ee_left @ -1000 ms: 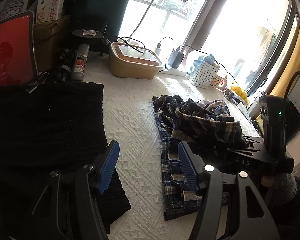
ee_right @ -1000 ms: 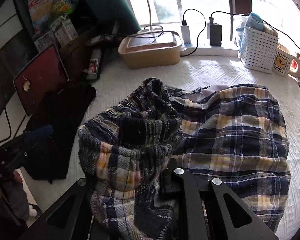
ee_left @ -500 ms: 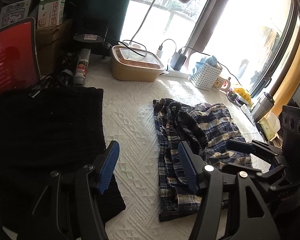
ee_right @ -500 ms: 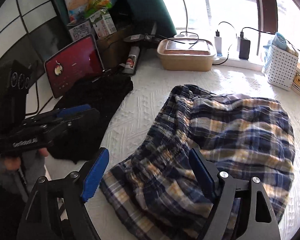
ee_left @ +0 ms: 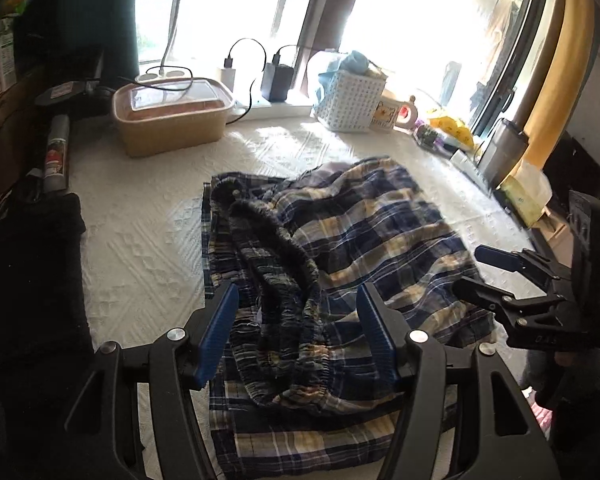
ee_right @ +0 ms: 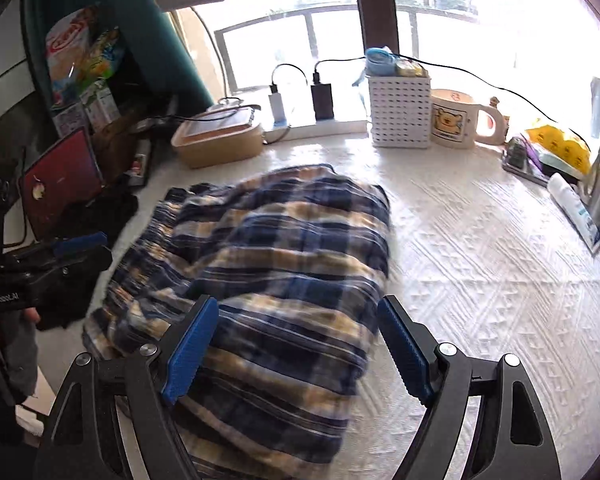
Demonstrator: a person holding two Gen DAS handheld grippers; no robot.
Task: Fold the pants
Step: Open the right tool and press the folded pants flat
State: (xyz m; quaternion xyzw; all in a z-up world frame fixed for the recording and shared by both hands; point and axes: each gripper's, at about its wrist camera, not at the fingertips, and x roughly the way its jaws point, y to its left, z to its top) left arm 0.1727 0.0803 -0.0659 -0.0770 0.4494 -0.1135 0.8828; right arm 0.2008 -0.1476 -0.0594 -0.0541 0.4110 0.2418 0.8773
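Between and just ahead of the left gripper's [ee_left: 296,336] blue pads [ee_left: 216,332] lies the plaid pants [ee_left: 340,248], bunched in folds on the white textured tablecloth [ee_left: 140,240]. Its jaws stand partly apart and press on nothing; the gathered waistband [ee_left: 276,264] runs up from between them, rumpled and raised above the flatter cloth. To the right of these jaws, the right gripper [ee_left: 500,272] shows from the side, hovering over the pants' right edge, with a gloved hand [ee_left: 568,364] under its handle. To the left of the jaws a black garment [ee_left: 32,272] lies flat on the table. Far ahead sit a tan lidded box [ee_left: 172,120], a white perforated basket [ee_left: 352,100] and a mug [ee_left: 392,114] along the window sill.

From the right wrist view, the right gripper [ee_right: 300,344] has its jaws spread wide, having just been opening, and no cloth is pinched between the pads [ee_right: 190,348]. The pants [ee_right: 268,264] lie beneath and ahead of them, blurred, spread across the tablecloth [ee_right: 480,260], with the bare cloth stretching off to the right of the right-hand pad. Off to the left of these jaws, the left gripper [ee_right: 76,244] appears at the pants' waistband end, near a red tablet [ee_right: 60,180] propped upright. Straight ahead stand the basket [ee_right: 400,112] and the bear mug [ee_right: 456,120].
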